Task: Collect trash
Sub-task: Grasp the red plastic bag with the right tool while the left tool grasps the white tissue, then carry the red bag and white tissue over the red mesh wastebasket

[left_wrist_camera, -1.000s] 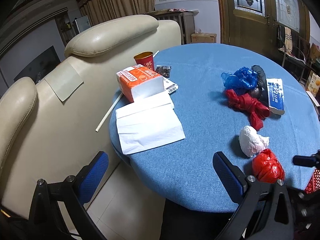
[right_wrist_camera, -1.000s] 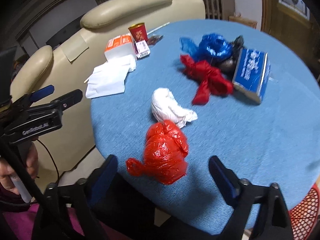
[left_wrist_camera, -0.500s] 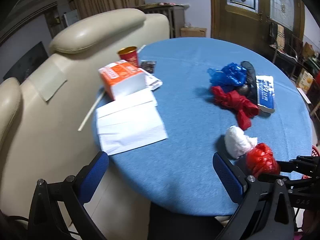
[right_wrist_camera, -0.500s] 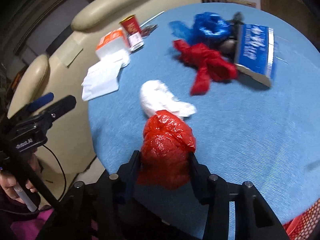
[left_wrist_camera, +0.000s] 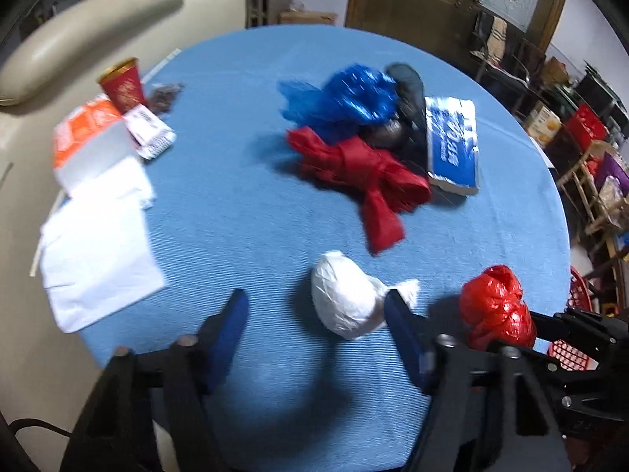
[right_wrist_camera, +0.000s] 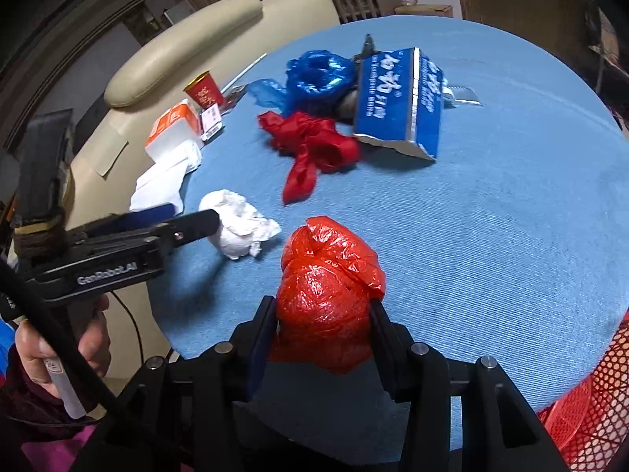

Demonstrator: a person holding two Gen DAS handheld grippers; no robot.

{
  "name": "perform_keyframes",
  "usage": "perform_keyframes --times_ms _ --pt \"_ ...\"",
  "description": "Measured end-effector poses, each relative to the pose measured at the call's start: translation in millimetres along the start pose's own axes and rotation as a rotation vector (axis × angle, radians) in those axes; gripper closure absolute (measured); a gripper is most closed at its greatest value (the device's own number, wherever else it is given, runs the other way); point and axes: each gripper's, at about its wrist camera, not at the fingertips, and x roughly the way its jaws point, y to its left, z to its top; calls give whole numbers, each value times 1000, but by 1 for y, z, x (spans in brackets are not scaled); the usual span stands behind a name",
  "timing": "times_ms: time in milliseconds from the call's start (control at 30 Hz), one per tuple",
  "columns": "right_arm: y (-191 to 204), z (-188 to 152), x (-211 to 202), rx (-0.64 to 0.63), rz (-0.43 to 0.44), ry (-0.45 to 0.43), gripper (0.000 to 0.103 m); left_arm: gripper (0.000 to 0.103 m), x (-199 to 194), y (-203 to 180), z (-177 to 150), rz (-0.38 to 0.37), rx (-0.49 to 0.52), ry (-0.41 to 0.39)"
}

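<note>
The right claw pinches the red bag at the near edge of the bench, both pads pressed into the crinkled plastic. The grip sits low on a soft, puffed bundle, so the plastic may slide or squash out when lifted, and the bag could drop onto the floor instead of the red basket just right of the bench edge.

The left claw has just been closing and stands half spread around the white wad, which lies near the bench's near edge, left of the red bag. Its right pad touches or nearly touches the wad; the left pad is well apart from it, so nothing is pinched yet. The wad sits off-centre between the pads, towards the right one, so closing from here may push it sideways or catch only its loose tail. The view is also blurred, which suggests quick motion and a poorer aim.

The two claws work near each other, and the left one's frame could knock the right one or the red bag.

Farther off lie a red ribbon-like bag, a blue bag, a dark object and a blue carton, bunched together. At far left stand a red cup, an orange pack and white paper. None blocks either claw. A cream chair stands beyond the bench's left edge.
</note>
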Motion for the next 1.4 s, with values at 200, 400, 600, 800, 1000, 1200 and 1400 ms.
perform_keyframes --times_ms 200,400,600,800,1000,1200,1400 --pt "-13 -2 0 34 4 -6 54 70 10 -8 1 -99 -9 27" --pt "-23 -4 -7 60 12 -29 54 74 6 -18 0 -105 2 17" --pt "-28 -6 -18 73 20 -57 54 74 -8 -31 1 -99 24 -11" --pt "-33 -9 -30 84 7 -88 54 74 -19 -54 -2 -79 93 -37" --pt "-43 -12 -39 113 -4 -110 54 74 -26 -65 -3 -30 124 -70" --pt "-48 -14 -43 126 -13 -116 54 74 -32 -70 -3 12 144 -94" --pt "-49 -16 -49 129 -24 -132 54 74 -36 -79 -5 27 166 -103"
